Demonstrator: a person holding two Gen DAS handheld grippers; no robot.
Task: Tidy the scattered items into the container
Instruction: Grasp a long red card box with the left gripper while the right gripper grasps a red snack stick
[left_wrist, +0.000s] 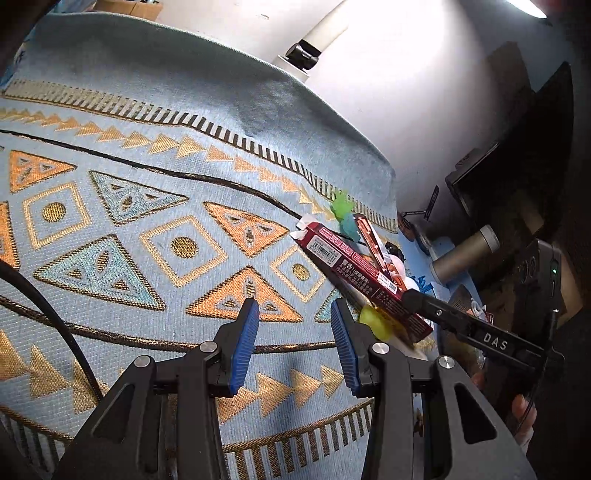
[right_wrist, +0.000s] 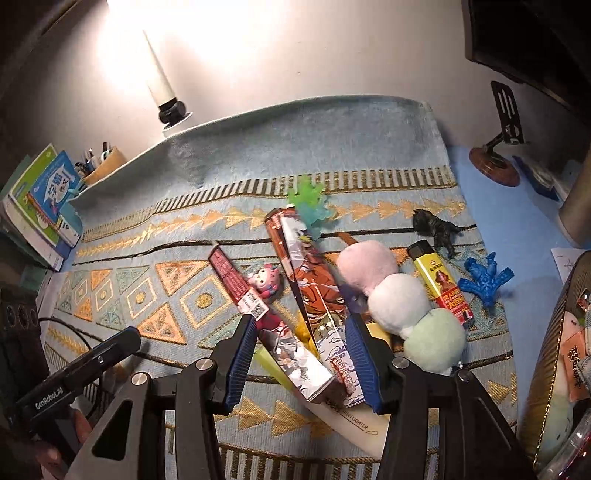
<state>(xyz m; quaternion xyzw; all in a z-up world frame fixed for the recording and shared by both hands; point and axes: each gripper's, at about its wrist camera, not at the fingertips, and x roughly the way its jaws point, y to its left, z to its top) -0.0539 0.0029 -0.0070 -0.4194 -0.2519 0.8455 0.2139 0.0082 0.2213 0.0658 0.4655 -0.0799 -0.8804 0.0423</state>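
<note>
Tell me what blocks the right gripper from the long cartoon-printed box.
Nothing visible does: the right gripper is open with the long cartoon-printed box already between its fingers. A second box lies close alongside it, and the three-ball plush crowds the other side.

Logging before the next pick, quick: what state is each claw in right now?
Left claw: open, empty, over the rug.
Right claw: open, straddling the two long printed boxes, pads not pressing.

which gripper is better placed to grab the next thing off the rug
Right. The right gripper hangs open directly over the long boxes in the pile, while the left gripper is open over bare rug, the items off to its side.
</note>
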